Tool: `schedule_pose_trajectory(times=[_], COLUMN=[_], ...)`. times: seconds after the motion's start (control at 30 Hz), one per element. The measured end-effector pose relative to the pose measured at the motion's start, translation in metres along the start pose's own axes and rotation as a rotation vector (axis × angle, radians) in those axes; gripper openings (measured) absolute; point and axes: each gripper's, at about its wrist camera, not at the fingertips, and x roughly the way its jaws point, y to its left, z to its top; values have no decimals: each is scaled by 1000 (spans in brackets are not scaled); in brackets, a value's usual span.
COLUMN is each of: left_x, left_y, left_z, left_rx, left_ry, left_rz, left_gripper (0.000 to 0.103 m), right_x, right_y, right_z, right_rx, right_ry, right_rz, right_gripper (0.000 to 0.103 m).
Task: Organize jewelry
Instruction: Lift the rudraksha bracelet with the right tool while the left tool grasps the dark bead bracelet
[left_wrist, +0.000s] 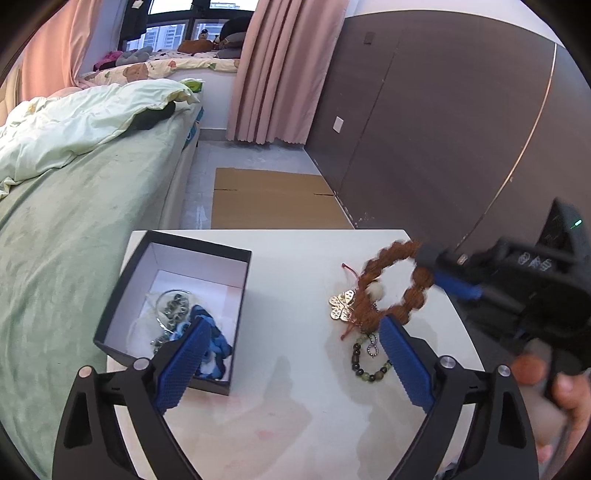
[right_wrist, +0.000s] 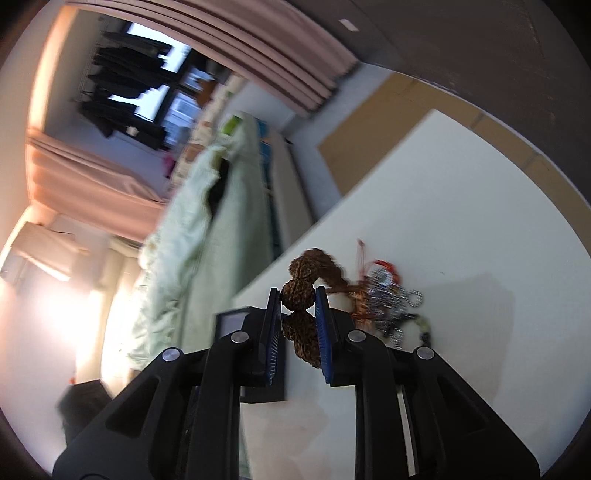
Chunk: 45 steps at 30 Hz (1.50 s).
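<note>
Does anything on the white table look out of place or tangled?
Yes. Beside the black box, loose jewelry lies in a tangled heap: a gold flower pendant, red cords and a dark bead bracelet overlap. The right gripper grips the brown seed bracelet, raised above that heap.

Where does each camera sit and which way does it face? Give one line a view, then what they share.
Left wrist: on the left gripper, open above the white table, facing the black box, bed and window; its blue fingers and the person's hand show.
Right wrist: on the right gripper, rolled sideways, facing the bed; its fingers clamp the brown bead bracelet.
Shared: the bracelet, table, box corner, remaining jewelry.
</note>
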Motion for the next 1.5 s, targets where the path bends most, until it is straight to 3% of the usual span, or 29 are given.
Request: schedule_pose_trajectory(times=[0.17,0.53,0.93,1.0,1.17,1.5], left_x=[10,60,99,101,98,43], left_y=[-11,-44,-73,-78,-65,-43], left_z=[-2,-18,-46,-49,-45,-15], left_rx=[19,91,210,257,193,143], left_ry=[27,163,212,217,229,98], left_rz=[-22,-69,24,48,-2,-61], left_gripper=[78,51,24,7,5,5], right_x=[-26,-56,-58,-56,-55,-62], right_y=[7,-20,-31,-28,-21,7], right_z=[7,18,22,20,18,10], right_rx=[-20,31,52,39,19,-72], right_ry=[-67,-91,-70,-58,-57,-110], right_rz=[64,-51,-81,-76,-52,74], right_gripper=[19,19,19,19,19,20])
